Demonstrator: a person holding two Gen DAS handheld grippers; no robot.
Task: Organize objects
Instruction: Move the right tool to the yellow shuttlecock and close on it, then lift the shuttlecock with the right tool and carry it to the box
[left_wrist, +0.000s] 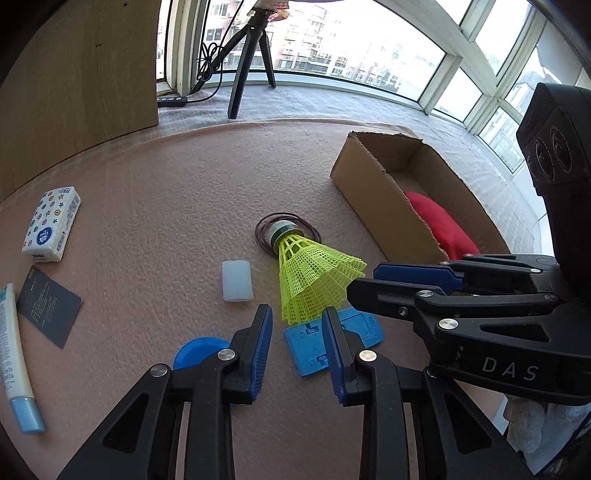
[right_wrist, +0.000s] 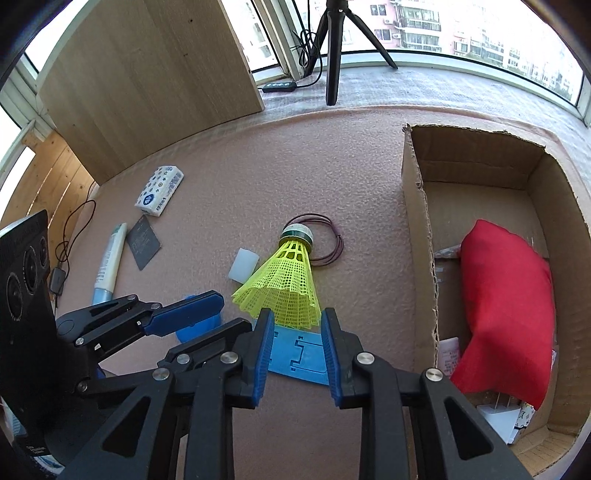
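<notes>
1. Surface: pink, pebbly foam mat (left_wrist: 155, 221), matte, with a rounded far edge.
2. Shuttlecock (left_wrist: 314, 273): neon yellow plastic mesh skirt, flared and scalloped at the rim; rounded cap with a dark green band. It lies on its side near the middle of the mat, cap toward the far edge, skirt rim toward the grippers.
3. Thin dark wire coil (left_wrist: 284, 232) lies flat under the cap end, touching it.
4. Blue moulded plastic plate (left_wrist: 314, 347) with slotted cut-outs sits just nearer than the skirt rim.
5. Translucent white block (left_wrist: 237, 280), soft-edged, just left of the shuttlecock.
6. Cardboard box (right_wrist: 417, 221), torn corrugated rims, by the mat's right edge; a red fabric cushion (right_wrist: 506, 306) inside.
7. Left edge: patterned tissue pack (left_wrist: 51, 223), dark card (left_wrist: 48, 312), white tube (left_wrist: 14, 365) with a pale blue cap. Blue round lid (left_wrist: 195, 350) near the left gripper.
8. Left gripper (left_wrist: 297, 319): blue ribbed pads, jaws parted, nothing held, just short of the skirt rim.
9. Right gripper (right_wrist: 297, 321): jaws parted alike, empty, tips at the skirt rim over the blue plate.
</notes>
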